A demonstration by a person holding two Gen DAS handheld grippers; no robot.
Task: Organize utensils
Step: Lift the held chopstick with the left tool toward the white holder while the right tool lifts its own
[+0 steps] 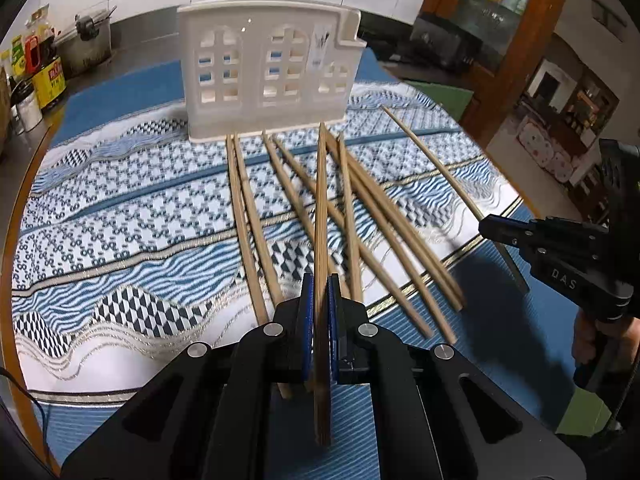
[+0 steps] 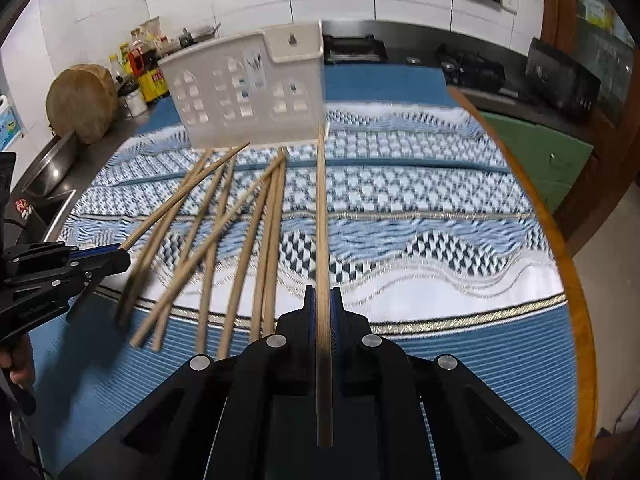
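Note:
A white plastic utensil holder (image 1: 268, 72) (image 2: 248, 92) with window-shaped cutouts stands at the far side of the blue-and-white cloth (image 1: 140, 220). Several wooden chopsticks (image 1: 248, 208) (image 2: 271, 240) lie fanned out in front of it. My left gripper (image 1: 319, 284) is shut on one chopstick (image 1: 320, 200), which points toward the holder's base. My right gripper (image 2: 322, 292) is shut on another chopstick (image 2: 321, 208), whose tip reaches the holder's right corner. In each view the other gripper shows at the edge (image 1: 492, 228) (image 2: 120, 254), its chopstick (image 1: 432, 160) (image 2: 184, 196) lifted above the cloth.
Bottles and jars (image 1: 40, 68) and a metal pot (image 1: 88, 40) crowd the counter on the left. A round wooden board (image 2: 80, 104) leans there too. The table's wooden rim (image 2: 560, 240) curves on the right, past it a green stool (image 2: 536, 152). A stove (image 2: 352, 48) sits behind.

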